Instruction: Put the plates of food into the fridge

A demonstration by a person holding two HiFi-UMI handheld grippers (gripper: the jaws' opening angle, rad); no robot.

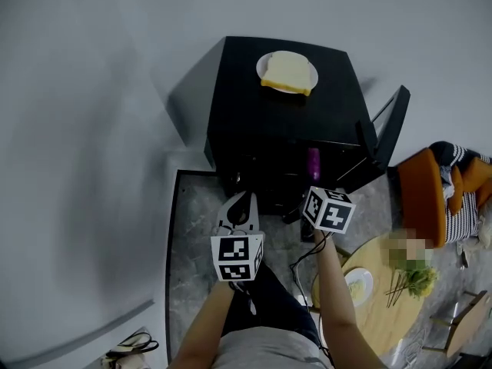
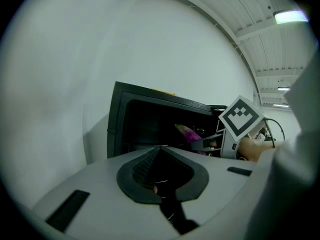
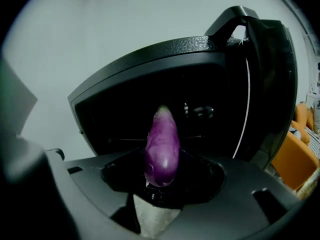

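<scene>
A small black fridge stands against the wall with its door swung open to the right. On its top sits a white plate with a sandwich. My right gripper is shut on a purple eggplant, held at the fridge's open front; the eggplant points into the dark interior. My left gripper hangs lower left of the opening, shut with nothing in it. From the left gripper view, the eggplant and the right gripper's marker cube show before the fridge.
A round wooden table at lower right carries a white plate of pale food and some greens. An orange chair stands right of the fridge door. The floor is grey stone; a pale wall lies left.
</scene>
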